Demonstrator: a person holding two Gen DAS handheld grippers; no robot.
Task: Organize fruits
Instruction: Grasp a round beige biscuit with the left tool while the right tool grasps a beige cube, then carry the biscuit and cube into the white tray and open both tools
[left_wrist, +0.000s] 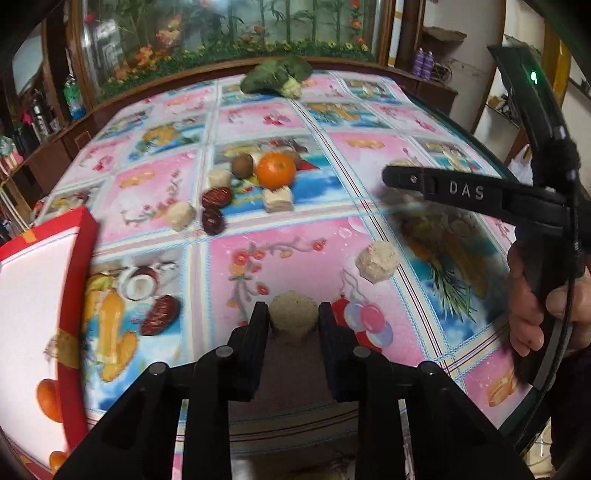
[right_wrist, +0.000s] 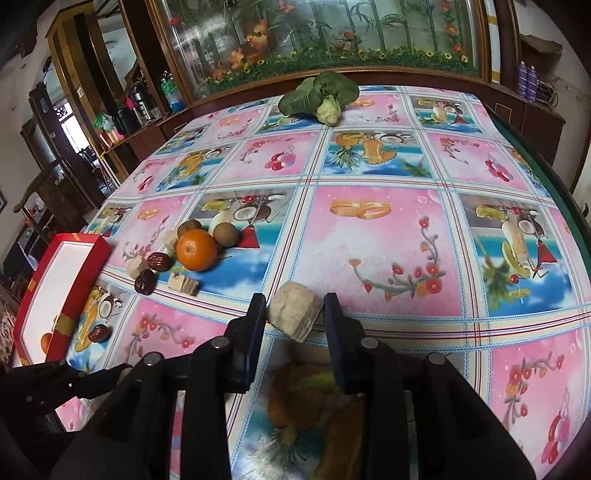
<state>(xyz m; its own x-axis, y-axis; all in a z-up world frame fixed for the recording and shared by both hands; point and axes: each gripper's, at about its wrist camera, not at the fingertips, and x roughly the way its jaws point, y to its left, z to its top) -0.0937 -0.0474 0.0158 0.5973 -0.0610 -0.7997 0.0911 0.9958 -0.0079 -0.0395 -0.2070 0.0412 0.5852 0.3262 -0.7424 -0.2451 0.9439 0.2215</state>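
My left gripper (left_wrist: 293, 314) is shut on a round beige crumbly cake (left_wrist: 293, 321) that sits low over the flowered tablecloth. My right gripper (right_wrist: 295, 314) is shut on another beige cake (right_wrist: 295, 314). That same piece (left_wrist: 377, 261) shows in the left wrist view below the right tool's black body (left_wrist: 480, 195). Farther off lies a cluster: an orange (left_wrist: 276, 170) (right_wrist: 196, 249), brown kiwis (left_wrist: 242, 165) (right_wrist: 226, 233), dark red dates (left_wrist: 216, 197) (right_wrist: 159, 261) and more beige cakes (left_wrist: 279, 199) (right_wrist: 183, 284). A single date (left_wrist: 159, 314) (right_wrist: 99, 333) lies beside the red box (left_wrist: 79, 258) (right_wrist: 64, 295).
The red box has a white inside and holds orange fruit (left_wrist: 48, 400) at its near end. A leafy green vegetable (left_wrist: 277, 77) (right_wrist: 317, 96) lies at the table's far edge, in front of a glass cabinet. A hand (left_wrist: 546, 302) grips the right tool. The left tool's tip (right_wrist: 110, 373) shows low left.
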